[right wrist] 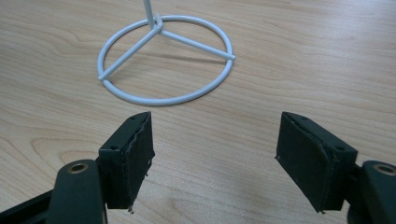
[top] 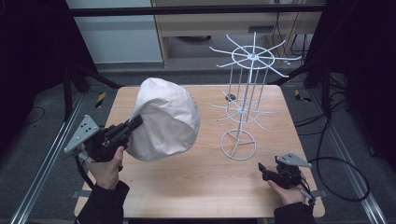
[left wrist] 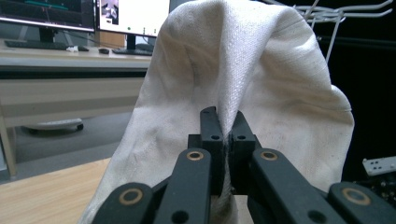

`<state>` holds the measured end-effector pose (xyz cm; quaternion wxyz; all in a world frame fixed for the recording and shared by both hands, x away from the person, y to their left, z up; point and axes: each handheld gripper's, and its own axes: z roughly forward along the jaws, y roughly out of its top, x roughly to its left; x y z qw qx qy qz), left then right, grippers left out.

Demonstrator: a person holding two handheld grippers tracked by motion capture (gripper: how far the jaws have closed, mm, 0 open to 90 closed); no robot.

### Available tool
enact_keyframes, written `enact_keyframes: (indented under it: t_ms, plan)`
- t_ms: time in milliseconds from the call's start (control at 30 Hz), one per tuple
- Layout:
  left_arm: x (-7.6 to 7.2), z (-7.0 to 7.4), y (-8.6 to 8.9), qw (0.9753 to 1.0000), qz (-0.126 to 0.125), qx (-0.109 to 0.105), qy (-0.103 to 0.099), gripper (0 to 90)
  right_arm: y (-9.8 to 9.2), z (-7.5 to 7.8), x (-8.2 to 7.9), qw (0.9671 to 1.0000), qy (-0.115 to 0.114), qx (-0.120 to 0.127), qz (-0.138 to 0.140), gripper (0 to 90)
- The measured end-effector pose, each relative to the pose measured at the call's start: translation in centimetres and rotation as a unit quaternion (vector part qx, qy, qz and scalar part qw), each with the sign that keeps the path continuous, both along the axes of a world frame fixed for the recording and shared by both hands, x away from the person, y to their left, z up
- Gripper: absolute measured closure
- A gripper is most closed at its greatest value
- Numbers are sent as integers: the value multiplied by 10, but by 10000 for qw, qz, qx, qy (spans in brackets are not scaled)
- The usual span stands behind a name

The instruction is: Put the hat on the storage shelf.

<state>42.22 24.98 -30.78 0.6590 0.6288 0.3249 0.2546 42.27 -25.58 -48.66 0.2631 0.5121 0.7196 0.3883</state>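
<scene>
The left tongs point(left wrist: 225, 140) are clenched on a fold of a white cloth hat point(top: 161, 119), pinching the fabric between the pads point(left wrist: 210, 126) so the hat hangs lifted above the tabletop point(top: 196, 182), left of the white wire rack point(top: 245, 100). The right tongs point(right wrist: 215, 158) are released, jaws wide apart, low over the wood just short of the rack's ring base point(right wrist: 166, 58).

To hang the hat well, I judge the grip should stay firm on that fold while the crown is carried over one of the rack's upper prongs point(top: 280, 73) and lowered so the cloth catches. The free tongs could steady the base ring, since the light frame may tip.

The hat is the one hollow thing here; its opening faces away, so whether anything is inside cannot be told.
</scene>
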Motion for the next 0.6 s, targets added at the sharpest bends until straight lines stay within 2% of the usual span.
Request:
enact_keyframes:
  t_ms: [400, 500, 533, 600]
  plan:
    - [-4, 12, -10, 9991, -117, -315, -257, 877, 0, 0, 0, 10000, 18, 8, -3, 274]
    - [-6, 16, -11, 9983, -138, -443, -349, 877, 1, 0, 0, 10000, 31, 17, -4, 274]
    - [-6, 20, -11, 9975, -157, -554, -401, 877, 0, -1, 0, 10000, 12, -14, -3, 274]
    - [-6, 21, -11, 9974, -156, -574, -418, 877, 0, -1, 0, 10000, 10, -13, -3, 274]
